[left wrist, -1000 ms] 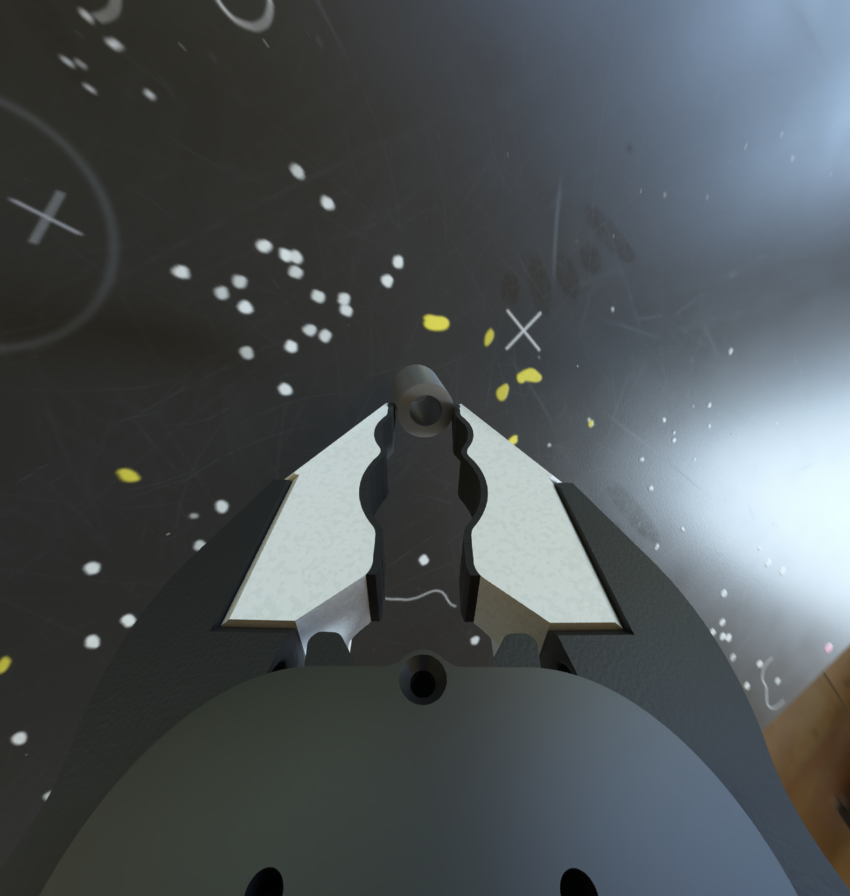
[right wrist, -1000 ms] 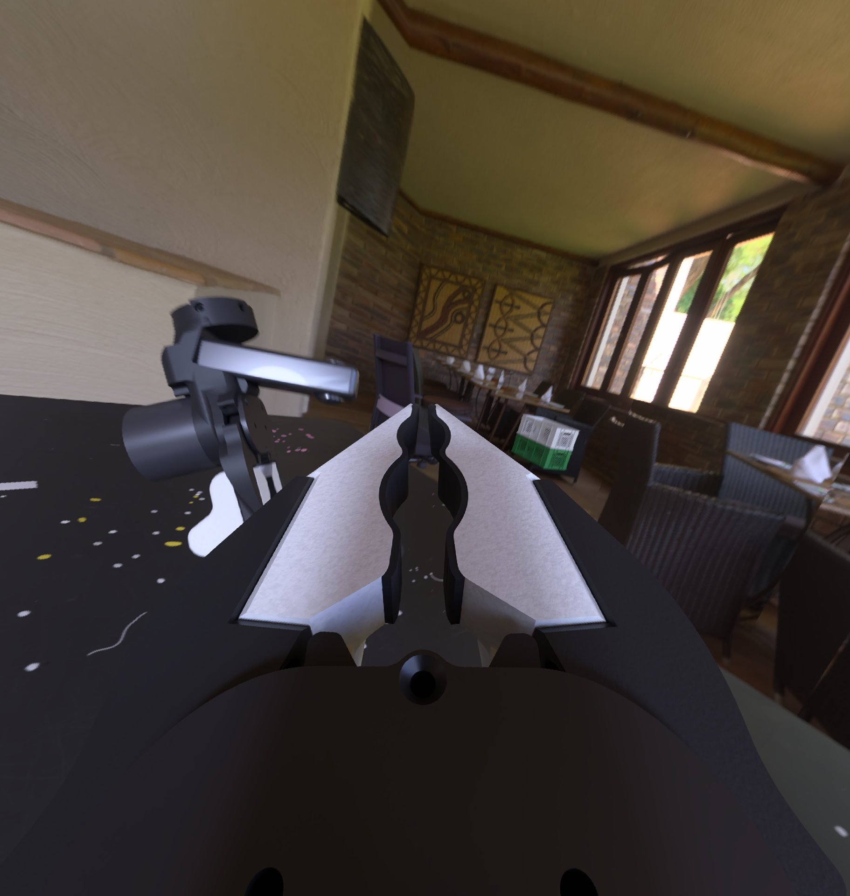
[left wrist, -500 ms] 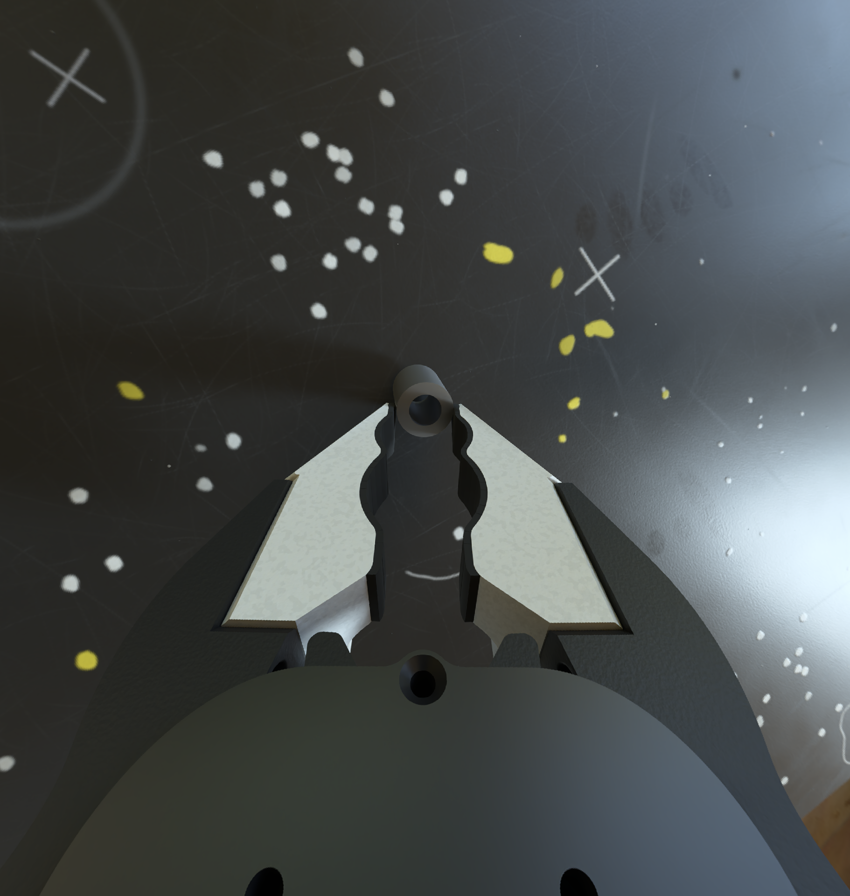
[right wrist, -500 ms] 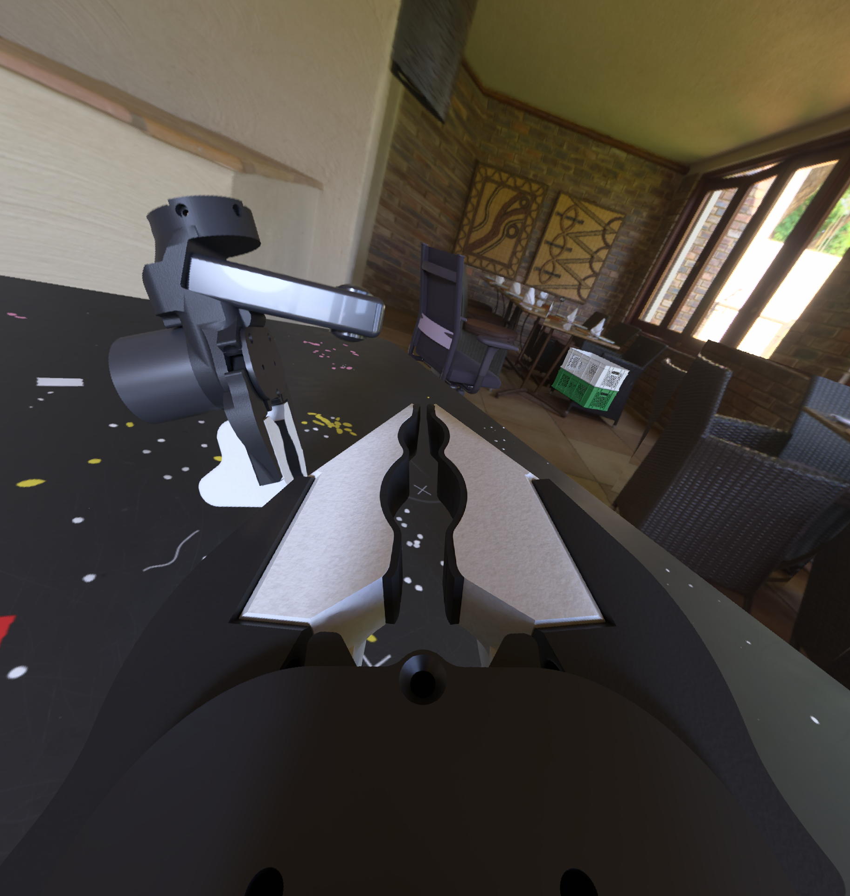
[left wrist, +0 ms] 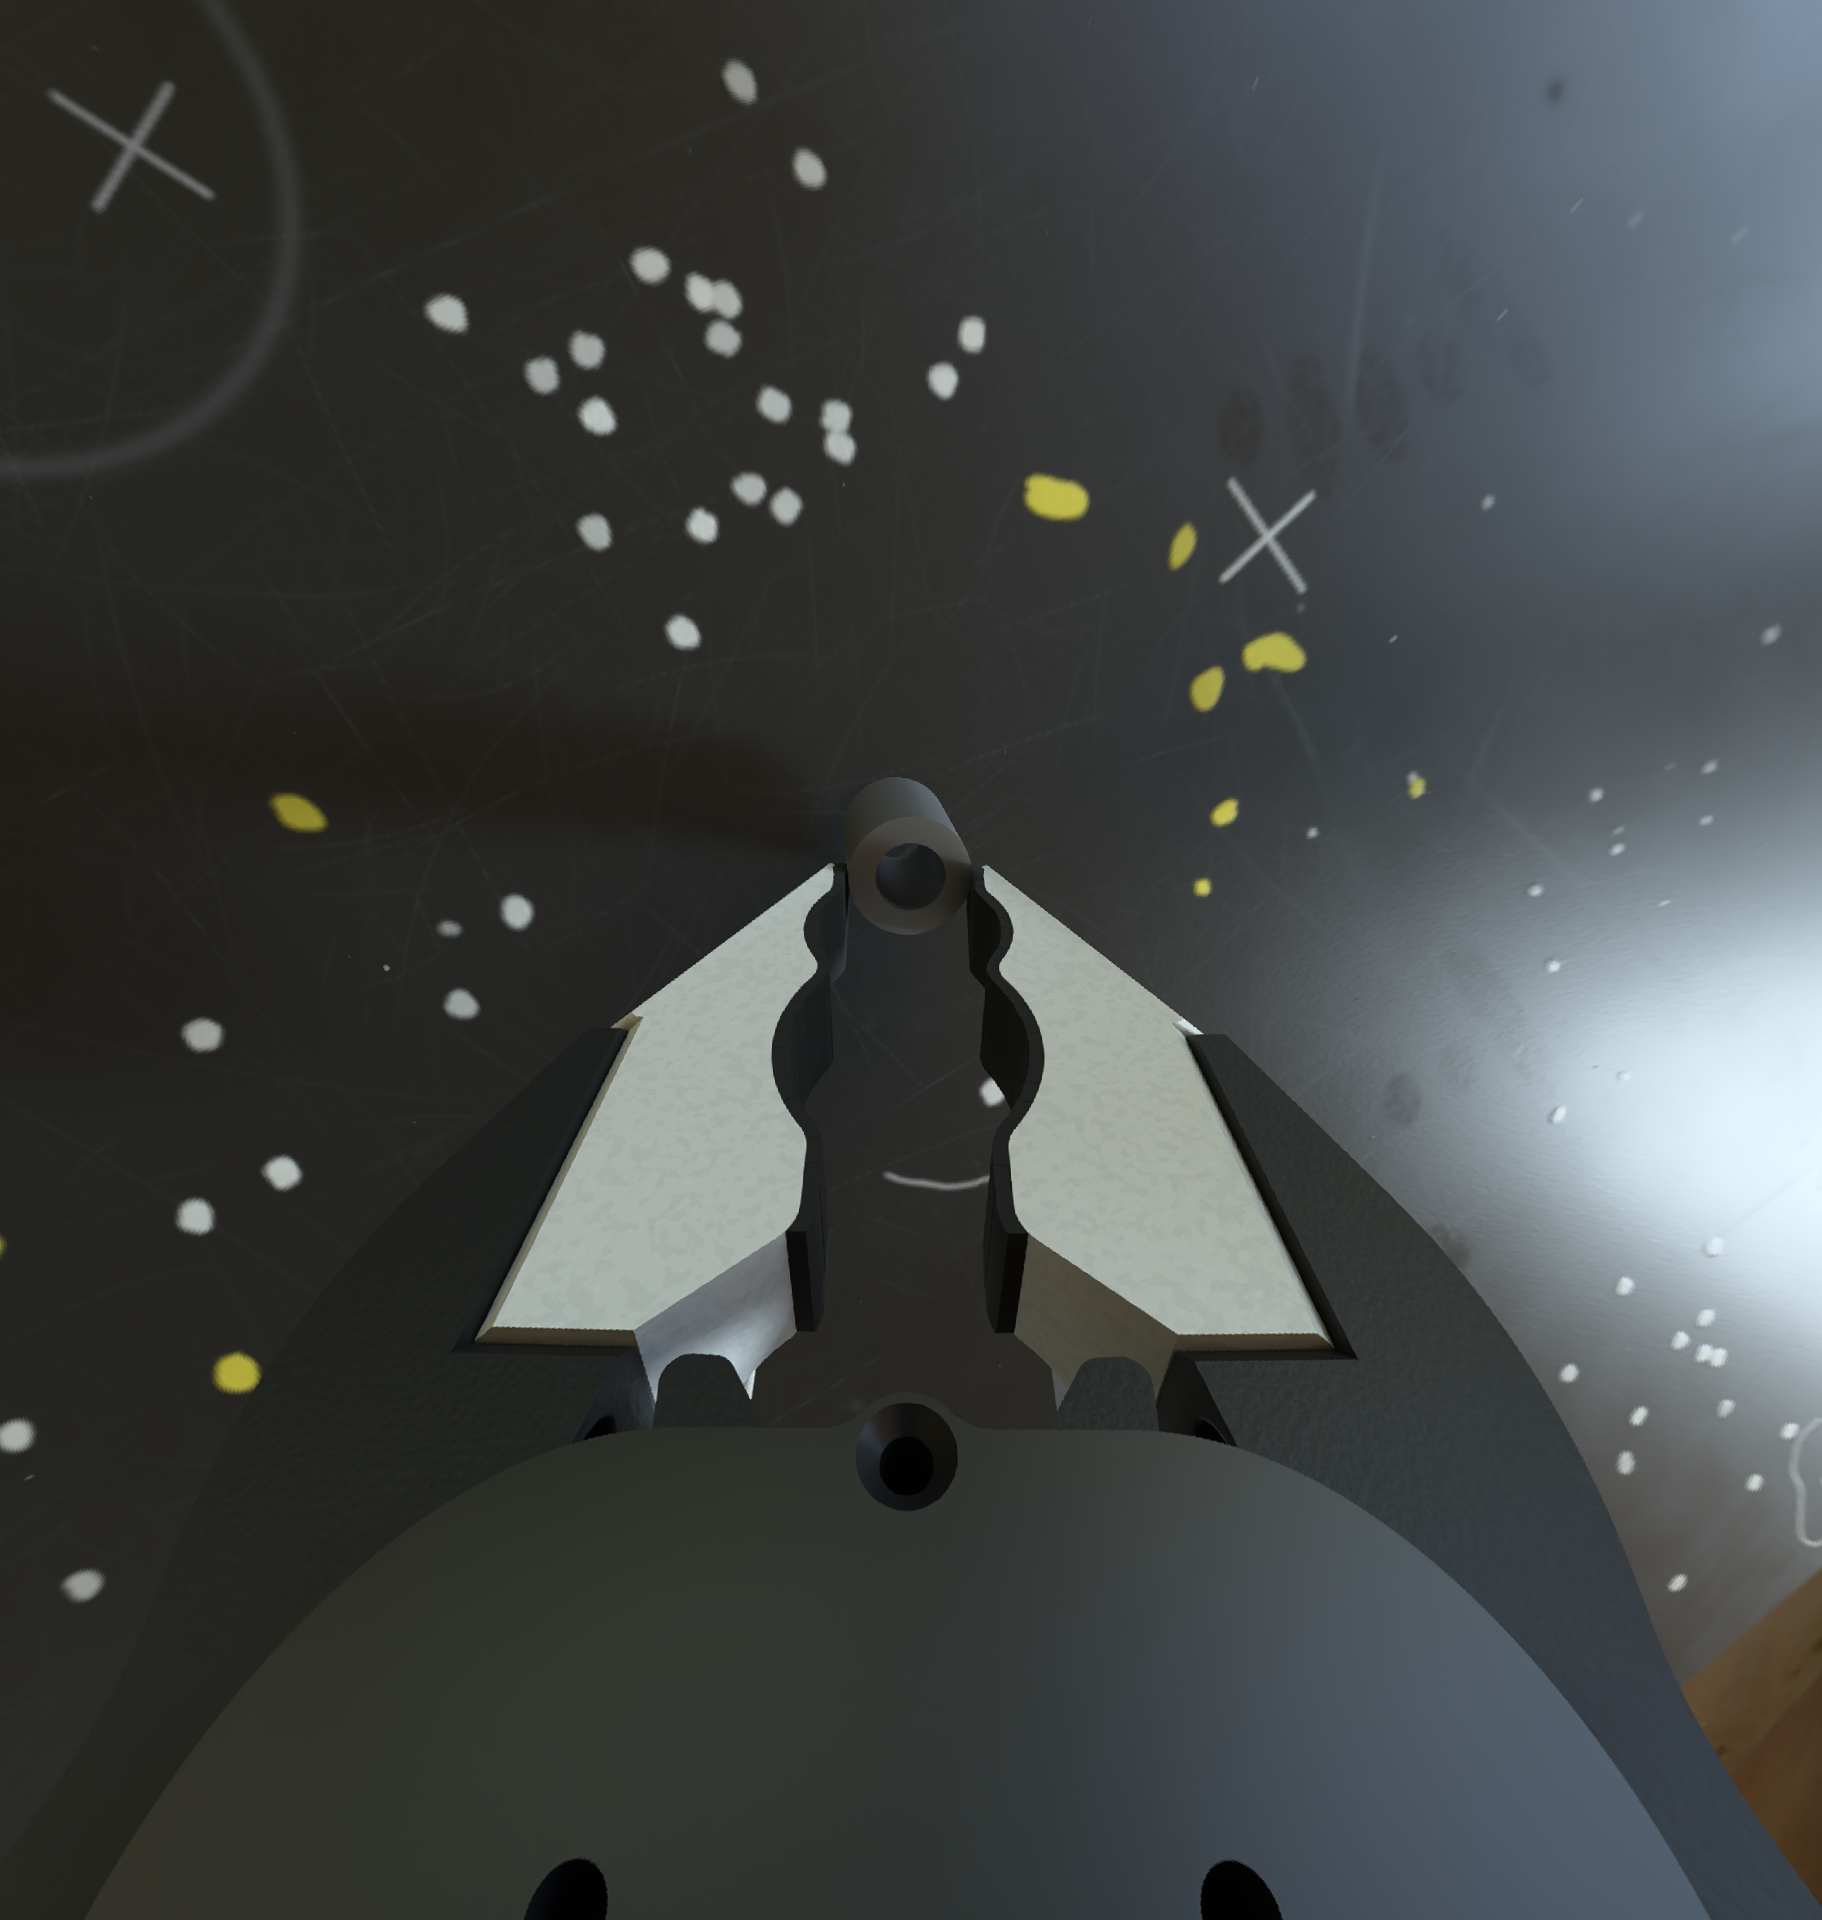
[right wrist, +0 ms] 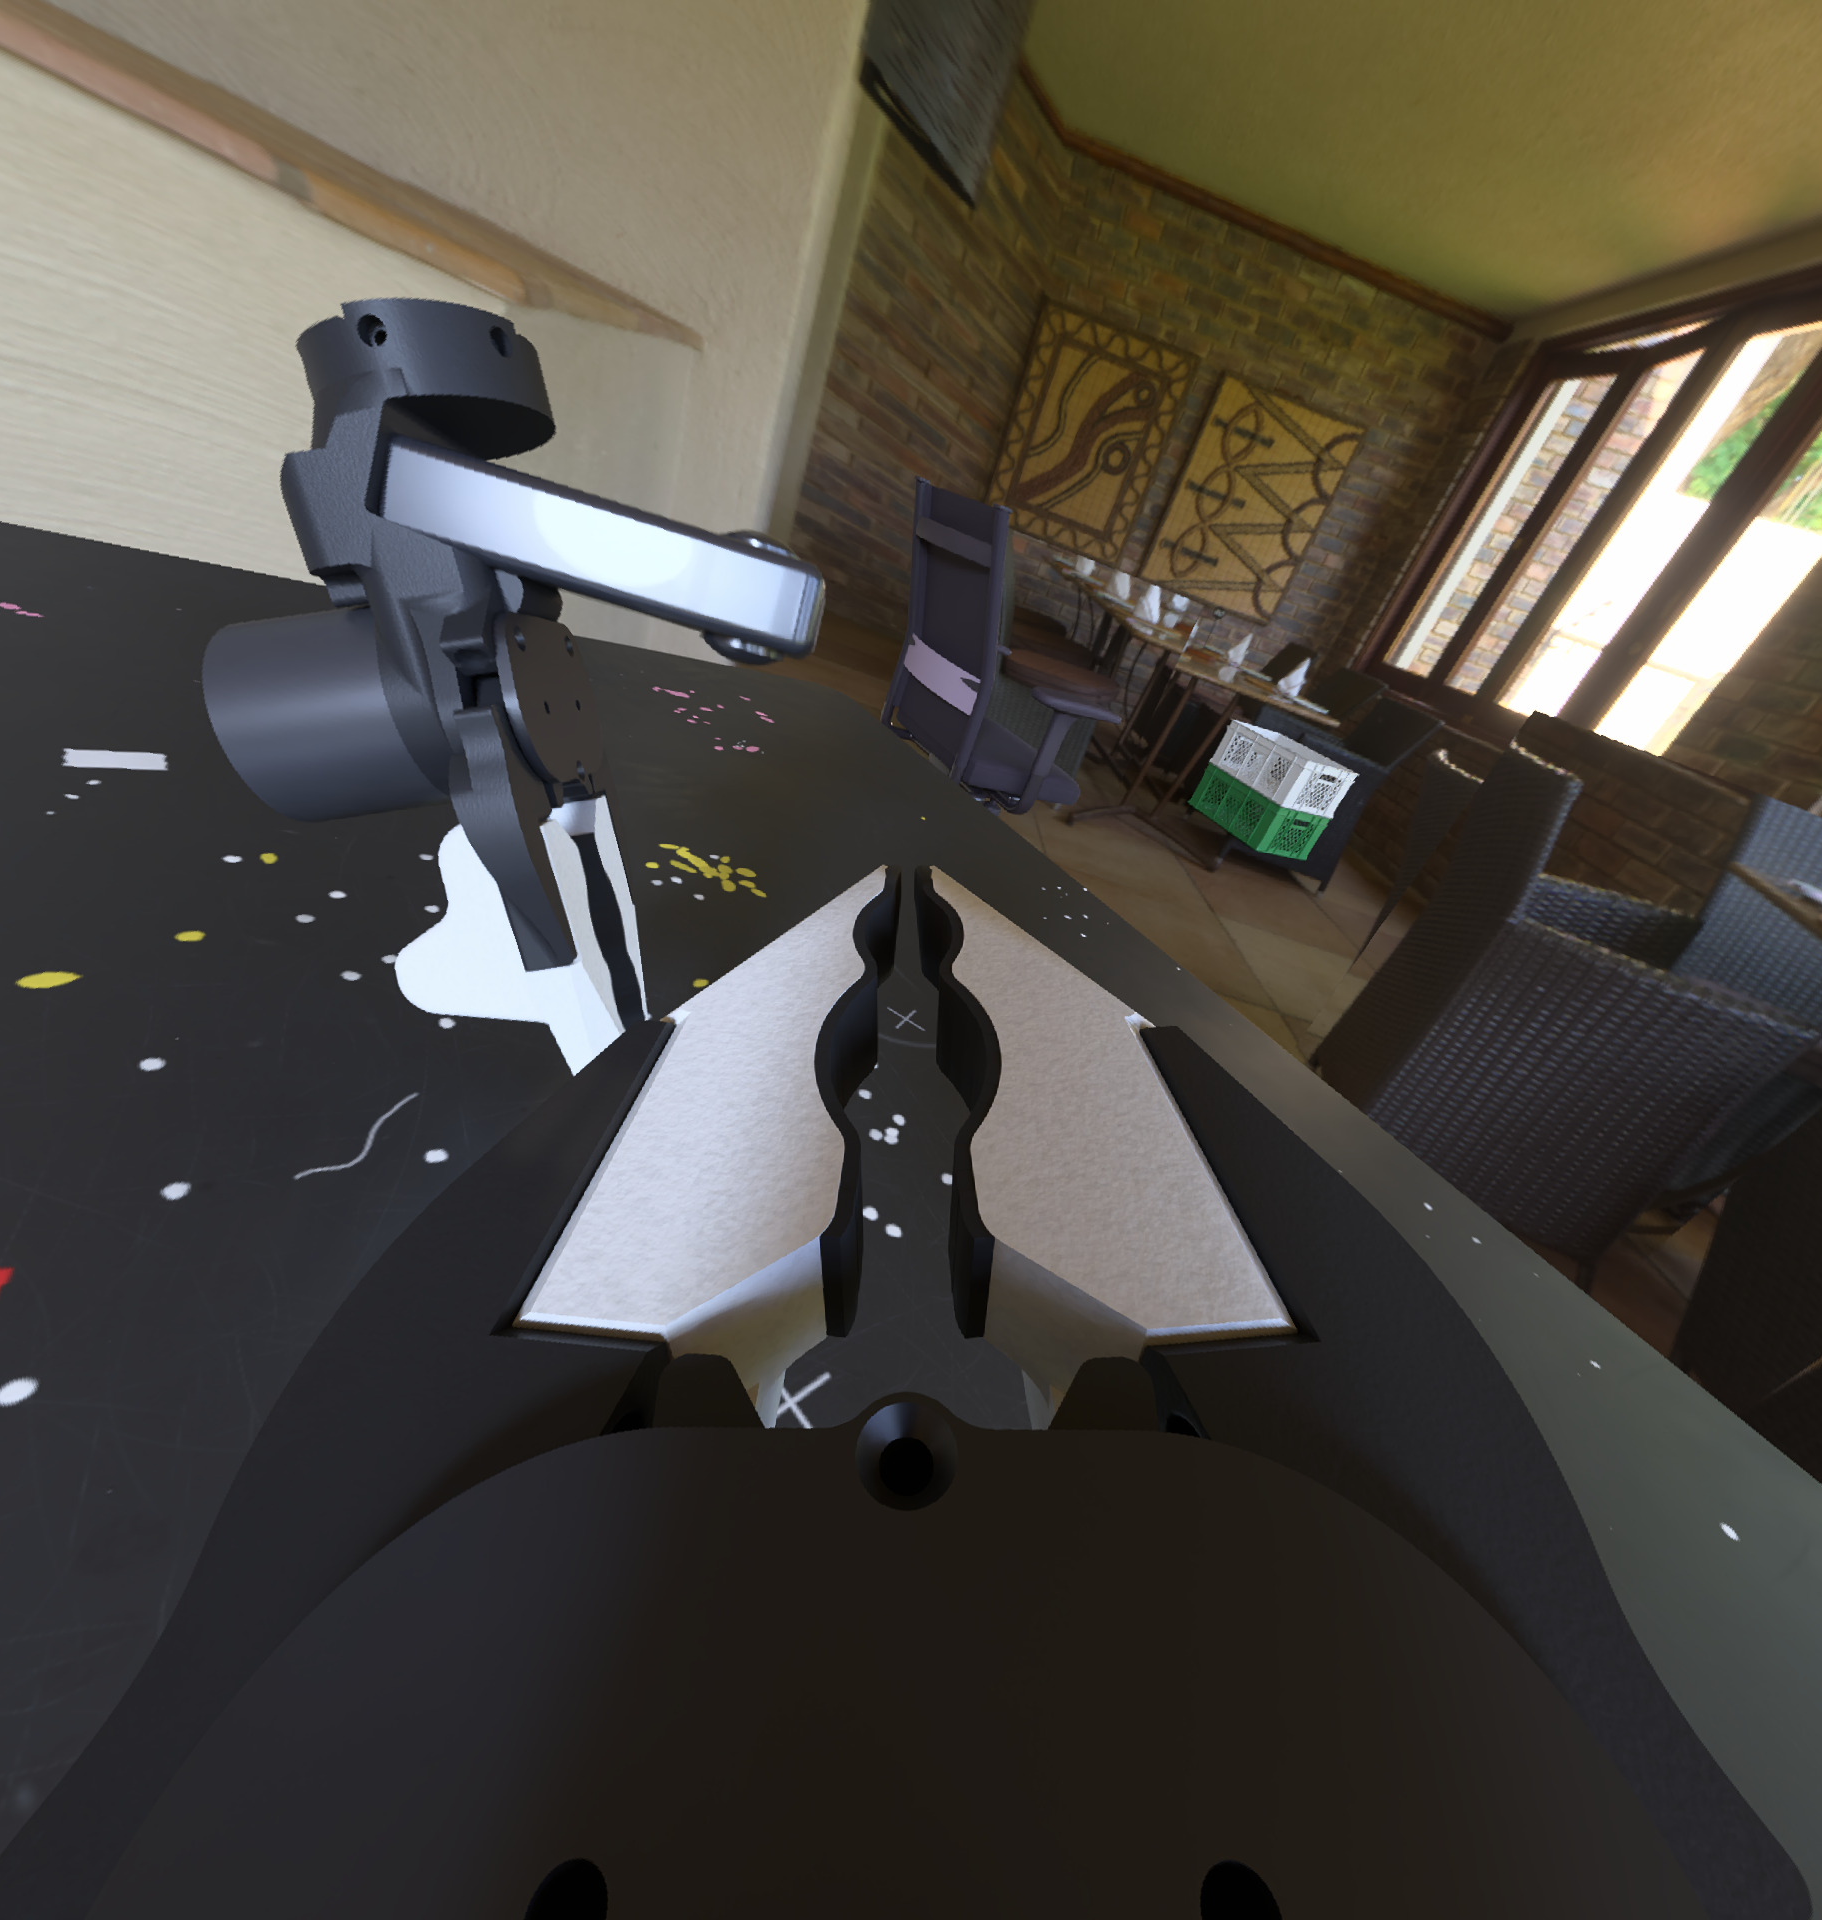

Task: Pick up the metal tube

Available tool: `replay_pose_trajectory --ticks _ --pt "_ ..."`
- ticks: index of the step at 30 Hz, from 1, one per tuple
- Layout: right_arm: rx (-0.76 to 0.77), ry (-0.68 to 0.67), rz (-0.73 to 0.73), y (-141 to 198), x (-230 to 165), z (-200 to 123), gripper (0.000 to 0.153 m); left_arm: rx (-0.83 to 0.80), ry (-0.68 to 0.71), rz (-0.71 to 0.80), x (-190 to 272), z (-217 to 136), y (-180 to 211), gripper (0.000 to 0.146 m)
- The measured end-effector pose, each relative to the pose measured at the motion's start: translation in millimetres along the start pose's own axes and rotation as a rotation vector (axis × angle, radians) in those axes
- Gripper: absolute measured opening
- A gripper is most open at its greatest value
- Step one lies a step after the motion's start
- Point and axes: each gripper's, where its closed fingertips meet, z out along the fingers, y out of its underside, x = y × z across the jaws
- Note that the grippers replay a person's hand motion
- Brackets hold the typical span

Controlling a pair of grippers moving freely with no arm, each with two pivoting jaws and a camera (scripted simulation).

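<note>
The metal tube (left wrist: 907, 871) is a short dark grey tube seen end-on, its bore facing the camera. My left gripper (left wrist: 907, 885) is shut on it at the fingertips, over the black speckled table (left wrist: 367, 675). From the right wrist view the left gripper (right wrist: 450, 665) hangs above the table at the left with its fingers (right wrist: 533, 894) pointing down. Their tips and the tube are hidden behind my right gripper. My right gripper (right wrist: 907, 881) is shut and empty, low over the table.
The table's right edge (right wrist: 1250, 1039) runs close by, with wicker chairs (right wrist: 1572, 1049) beyond it. A dark office chair (right wrist: 980, 665) and a green and white crate (right wrist: 1271, 800) stand farther off. A beige wall (right wrist: 263, 260) lies behind the table. Wood floor (left wrist: 1780, 1704) shows at the lower right.
The table marks slid up in the left wrist view while the tube stayed in the grip. The right wrist view tilted down toward the table, and the left gripper looms larger.
</note>
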Motion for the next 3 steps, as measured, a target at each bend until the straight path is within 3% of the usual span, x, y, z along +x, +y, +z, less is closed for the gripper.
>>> replay_pose_trajectory --ticks 3 --pt "-0.005 -0.004 -0.005 0.8 -0.3 0.2 0.002 0.059 0.033 -0.025 1.9 -7.1 -5.8 0.022"
